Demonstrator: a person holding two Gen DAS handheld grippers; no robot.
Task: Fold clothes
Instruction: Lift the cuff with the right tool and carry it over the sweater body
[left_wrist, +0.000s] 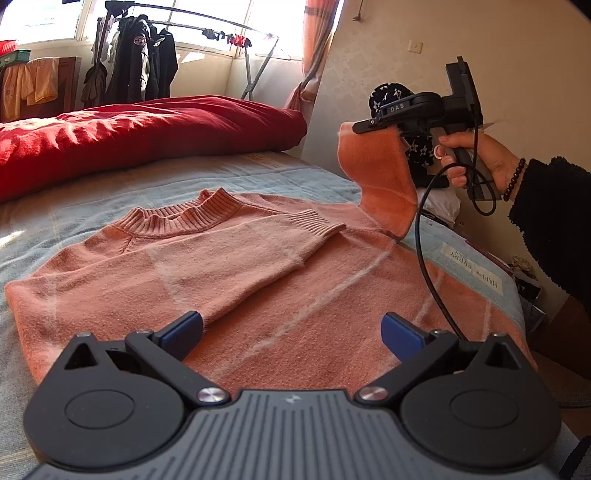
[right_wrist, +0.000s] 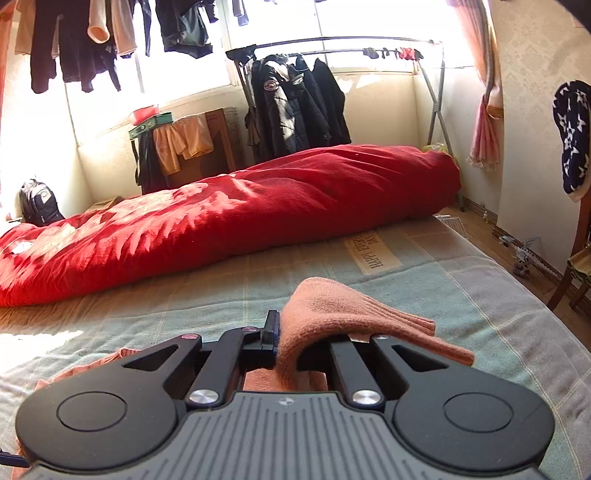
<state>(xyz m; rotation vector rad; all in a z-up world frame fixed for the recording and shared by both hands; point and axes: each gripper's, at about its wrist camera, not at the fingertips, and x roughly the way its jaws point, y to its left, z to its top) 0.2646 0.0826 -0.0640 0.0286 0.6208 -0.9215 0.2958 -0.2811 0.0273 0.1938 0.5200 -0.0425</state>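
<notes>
A salmon-pink knit sweater lies flat on the bed, collar away from me, with one sleeve folded across its chest. My left gripper is open and empty just above the sweater's lower part. My right gripper is shut on the other sleeve and holds it lifted above the bed's right edge. In the right wrist view the sleeve's ribbed cuff drapes over the shut right gripper.
A red quilt lies bunched along the far side of the bed. A pale blue checked sheet covers the mattress. A clothes rack with dark jackets stands by the window. A wooden chair stands right of the bed.
</notes>
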